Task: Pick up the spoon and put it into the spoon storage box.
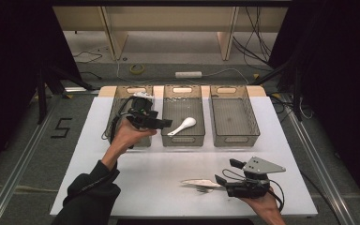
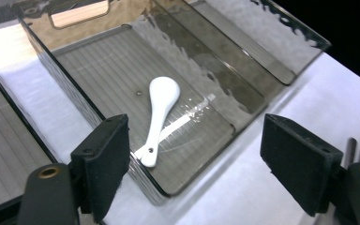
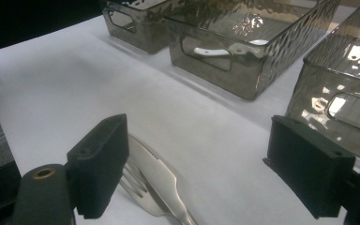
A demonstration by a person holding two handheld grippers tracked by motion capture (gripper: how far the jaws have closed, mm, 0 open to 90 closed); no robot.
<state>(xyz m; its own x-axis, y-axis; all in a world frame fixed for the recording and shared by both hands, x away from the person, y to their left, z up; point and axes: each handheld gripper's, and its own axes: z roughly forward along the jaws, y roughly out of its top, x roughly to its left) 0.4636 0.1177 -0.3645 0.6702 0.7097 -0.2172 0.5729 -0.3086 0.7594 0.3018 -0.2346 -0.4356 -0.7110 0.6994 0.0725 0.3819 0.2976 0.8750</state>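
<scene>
A white ceramic spoon [image 1: 183, 125] lies in the middle one of three smoky clear bins [image 1: 183, 121]. My left gripper [image 1: 161, 123] hovers by that bin's left wall, open and empty. In the left gripper view the spoon [image 2: 159, 117] rests on the ribbed bin floor beyond the spread jaws [image 2: 197, 164]. A metal knife and fork [image 1: 199, 183] lie together on the white table near its front edge. My right gripper [image 1: 227, 172] is just to their right, open. In the right gripper view the knife and fork [image 3: 157, 185] lie beside the left pad [image 3: 101, 164], with nothing between the jaws.
The left bin [image 1: 122, 105] sits under my left hand and the right bin [image 1: 233, 117] holds nothing. All three bins line the back of the white table [image 1: 159, 168]. Cables, a tape roll and wooden legs lie on the floor beyond.
</scene>
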